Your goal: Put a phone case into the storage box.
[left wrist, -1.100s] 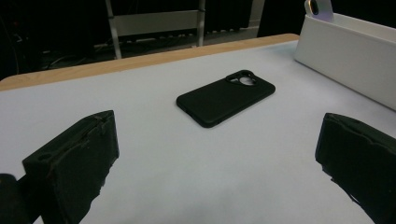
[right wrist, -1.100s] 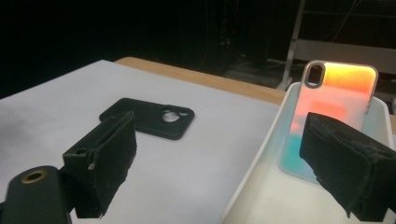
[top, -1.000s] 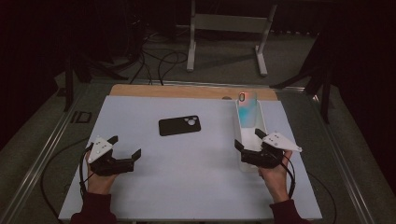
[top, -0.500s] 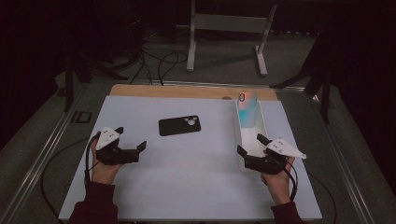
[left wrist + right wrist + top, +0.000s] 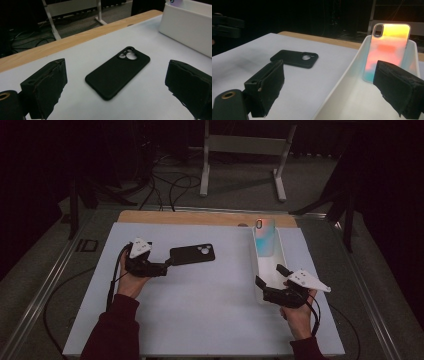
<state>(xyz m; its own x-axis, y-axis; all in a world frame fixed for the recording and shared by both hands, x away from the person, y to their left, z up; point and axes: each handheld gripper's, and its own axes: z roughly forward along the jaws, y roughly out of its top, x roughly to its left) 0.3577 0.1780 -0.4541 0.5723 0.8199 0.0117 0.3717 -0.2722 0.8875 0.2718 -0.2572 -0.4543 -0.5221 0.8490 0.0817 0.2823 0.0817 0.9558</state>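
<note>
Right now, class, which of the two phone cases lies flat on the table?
The black case, lying flat on the mat by the left gripper. The iridescent case stands propped in the white tray.

Overall light: dim room, black backdrop; only the white table top (image 5: 210,290) is evenly lit, seemingly from above.
Shadows: soft and faint; a thin dark edge under the black phone case (image 5: 117,71) just ahead of the left gripper (image 5: 117,100).
Glare: none harsh; the iridescent phone case (image 5: 388,52) beyond the right gripper (image 5: 337,100) glows orange and yellow, brightest thing there.
Focus: black jaws at the bottom of both gripper views are soft; the white tray (image 5: 342,82) wall close to the right gripper blurs.
Grain: high view is noisy and low in detail.
Edges: floor and stands behind the table sink into darkness.
</note>
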